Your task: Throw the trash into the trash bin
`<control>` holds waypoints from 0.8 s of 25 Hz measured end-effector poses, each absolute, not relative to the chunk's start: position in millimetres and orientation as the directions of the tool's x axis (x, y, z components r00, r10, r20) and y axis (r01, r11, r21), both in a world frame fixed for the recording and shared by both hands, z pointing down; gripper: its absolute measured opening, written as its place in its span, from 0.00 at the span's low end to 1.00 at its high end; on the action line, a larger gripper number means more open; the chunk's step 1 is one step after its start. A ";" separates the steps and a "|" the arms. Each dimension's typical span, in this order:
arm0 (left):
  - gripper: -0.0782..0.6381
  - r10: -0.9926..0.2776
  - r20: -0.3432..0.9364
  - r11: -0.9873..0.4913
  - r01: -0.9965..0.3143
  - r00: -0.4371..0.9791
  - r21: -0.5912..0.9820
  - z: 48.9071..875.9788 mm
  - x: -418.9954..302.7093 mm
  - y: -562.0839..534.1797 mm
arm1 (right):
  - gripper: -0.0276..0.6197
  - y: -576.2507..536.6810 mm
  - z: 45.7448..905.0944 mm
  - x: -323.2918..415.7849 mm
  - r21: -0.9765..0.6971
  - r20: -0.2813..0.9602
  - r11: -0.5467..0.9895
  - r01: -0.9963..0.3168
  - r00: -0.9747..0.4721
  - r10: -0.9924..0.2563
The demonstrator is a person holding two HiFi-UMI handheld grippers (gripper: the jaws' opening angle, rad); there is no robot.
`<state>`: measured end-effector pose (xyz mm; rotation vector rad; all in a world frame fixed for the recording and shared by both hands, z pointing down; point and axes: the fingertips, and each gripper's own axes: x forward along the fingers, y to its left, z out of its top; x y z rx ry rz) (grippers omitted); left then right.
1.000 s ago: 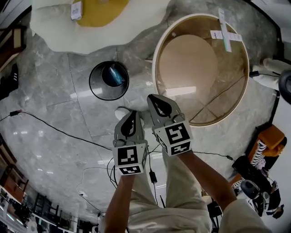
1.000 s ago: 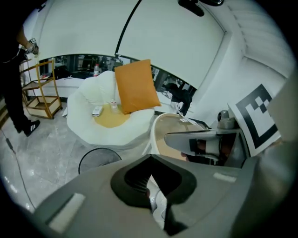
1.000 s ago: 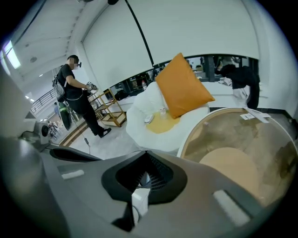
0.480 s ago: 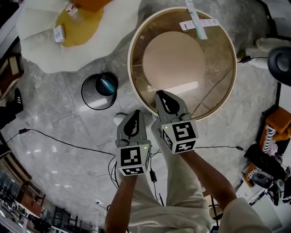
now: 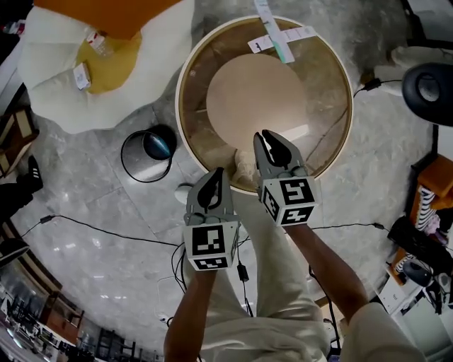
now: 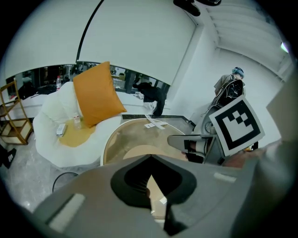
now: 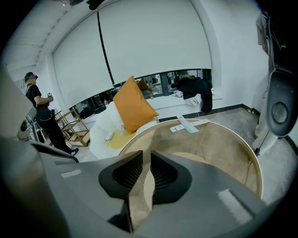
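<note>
At the counter's near rim: a pale crumpled wad, apparently paper trash, lies on the counter between the two grippers.
Trash bin: on the floor left of the counter, apart from the wad, with a blue thing inside.
Left hand-held gripper: tips pressed together, empty.
Right hand-held gripper: jaws slightly apart, just been opening, nothing between them, just beside the wad.
Handling: probably light, soft and crushable; pinch across its bulk.

Below me stands a round glass table with paper strips; beside it a white beanbag (orange cushion on top) on marble floor.
</note>
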<state>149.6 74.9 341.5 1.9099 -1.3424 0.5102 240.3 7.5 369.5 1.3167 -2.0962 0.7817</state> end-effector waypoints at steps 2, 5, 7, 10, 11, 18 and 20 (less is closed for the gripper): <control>0.11 -0.627 0.679 -0.199 -0.921 0.381 0.334 338.1 160.6 67.3 | 0.17 -0.5 369.1 250.5 -0.184 0.701 0.346 -0.920 -0.369 -0.610; 0.11 -0.617 0.682 -0.217 -0.918 0.392 0.331 334.3 177.0 56.3 | 0.18 -12.6 368.0 265.4 -0.184 0.698 0.328 -0.927 -0.358 -0.620; 0.11 -0.615 0.681 -0.226 -0.916 0.398 0.332 332.9 186.4 47.7 | 0.20 -21.6 368.2 274.0 -0.186 0.697 0.318 -0.930 -0.353 -0.624; 0.11 -0.615 0.675 -0.243 -0.912 0.408 0.329 331.4 198.3 34.2 | 0.22 -34.7 372.0 286.4 -0.184 0.697 0.307 -0.934 -0.344 -0.629; 0.11 -0.614 0.674 -0.249 -0.912 0.410 0.327 331.6 201.8 31.1 | 0.22 -37.9 373.7 289.9 -0.183 0.697 0.306 -0.934 -0.343 -0.630; 0.11 -0.603 0.690 -0.238 -0.916 0.399 0.322 340.7 218.1 9.5 | 0.27 -63.7 383.1 310.4 -0.173 0.701 0.307 -0.936 -0.336 -0.629; 0.11 -0.603 0.692 -0.236 -0.917 0.397 0.321 341.7 222.1 2.1 | 0.28 -71.6 386.3 315.8 -0.173 0.704 0.304 -0.937 -0.334 -0.627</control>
